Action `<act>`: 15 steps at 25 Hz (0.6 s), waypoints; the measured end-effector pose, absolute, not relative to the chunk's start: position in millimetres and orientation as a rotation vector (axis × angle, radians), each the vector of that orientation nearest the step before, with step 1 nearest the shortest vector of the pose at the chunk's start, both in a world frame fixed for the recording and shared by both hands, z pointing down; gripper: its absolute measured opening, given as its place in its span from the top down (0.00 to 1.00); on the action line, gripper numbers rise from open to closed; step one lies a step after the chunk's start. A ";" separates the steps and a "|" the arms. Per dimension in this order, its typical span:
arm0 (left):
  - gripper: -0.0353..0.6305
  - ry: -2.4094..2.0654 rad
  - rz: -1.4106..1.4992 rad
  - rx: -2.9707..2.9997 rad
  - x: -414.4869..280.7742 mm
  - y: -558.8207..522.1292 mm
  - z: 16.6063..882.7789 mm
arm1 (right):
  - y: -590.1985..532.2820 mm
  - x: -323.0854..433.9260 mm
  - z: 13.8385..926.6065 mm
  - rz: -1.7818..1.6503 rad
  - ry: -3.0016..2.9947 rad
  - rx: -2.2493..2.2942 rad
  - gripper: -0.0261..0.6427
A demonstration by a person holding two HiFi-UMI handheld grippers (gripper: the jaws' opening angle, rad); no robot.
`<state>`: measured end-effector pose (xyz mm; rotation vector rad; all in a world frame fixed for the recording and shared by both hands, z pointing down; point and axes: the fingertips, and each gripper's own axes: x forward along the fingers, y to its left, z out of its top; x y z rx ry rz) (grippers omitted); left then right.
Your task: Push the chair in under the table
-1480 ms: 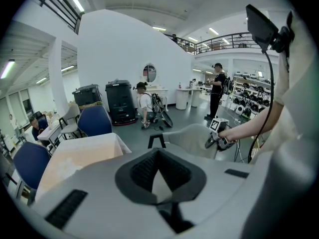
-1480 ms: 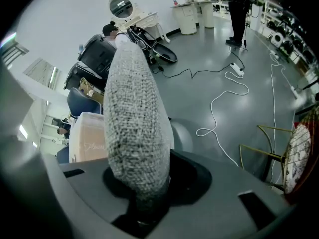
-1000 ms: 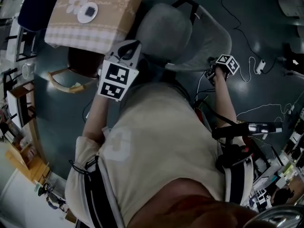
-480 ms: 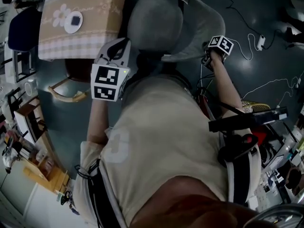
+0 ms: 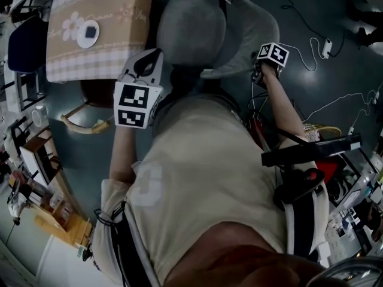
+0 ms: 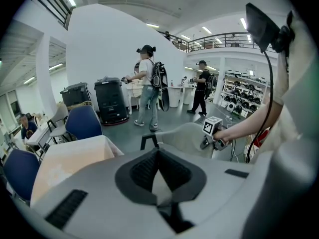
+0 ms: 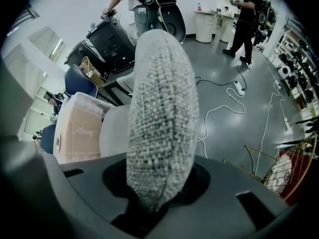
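My left gripper (image 6: 158, 168) has its jaws shut tight together with nothing in them, and it hovers over the near corner of the table (image 5: 60, 64). My right gripper (image 7: 149, 203) is clamped on the woven grey rim of the chair (image 5: 191, 31), the fabric pinched between the jaws. That one grey chair stands just beside the table, its seat out in the open. The beige tablecloth (image 7: 79, 128) carries a script word I read as "Flower"; from the head view it shows one white flower print (image 5: 73, 24) and one round white disc (image 5: 88, 33). Each gripper's cube bears black-and-white square markers. Behind, I count two blue chairs (image 6: 83, 123) and two standing people (image 6: 147, 91).
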<state>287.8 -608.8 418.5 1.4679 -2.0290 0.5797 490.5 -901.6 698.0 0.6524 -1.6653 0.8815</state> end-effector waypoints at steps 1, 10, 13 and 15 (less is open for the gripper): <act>0.94 -2.030 0.578 1.469 288.0 -609.8 418.0 | -902.2 490.3 697.4 0.876 -1.667 0.650 0.78; 0.94 -2.044 0.561 1.459 288.3 -615.6 415.8 | -907.6 485.4 696.2 0.847 -1.675 0.622 0.78; 0.94 -2.048 0.557 1.446 286.7 -613.4 417.2 | -908.1 482.6 696.3 0.828 -1.677 0.616 0.78; 0.94 -2.048 0.558 1.443 285.5 -613.1 417.9 | -908.3 480.6 696.9 0.820 -1.678 0.611 0.78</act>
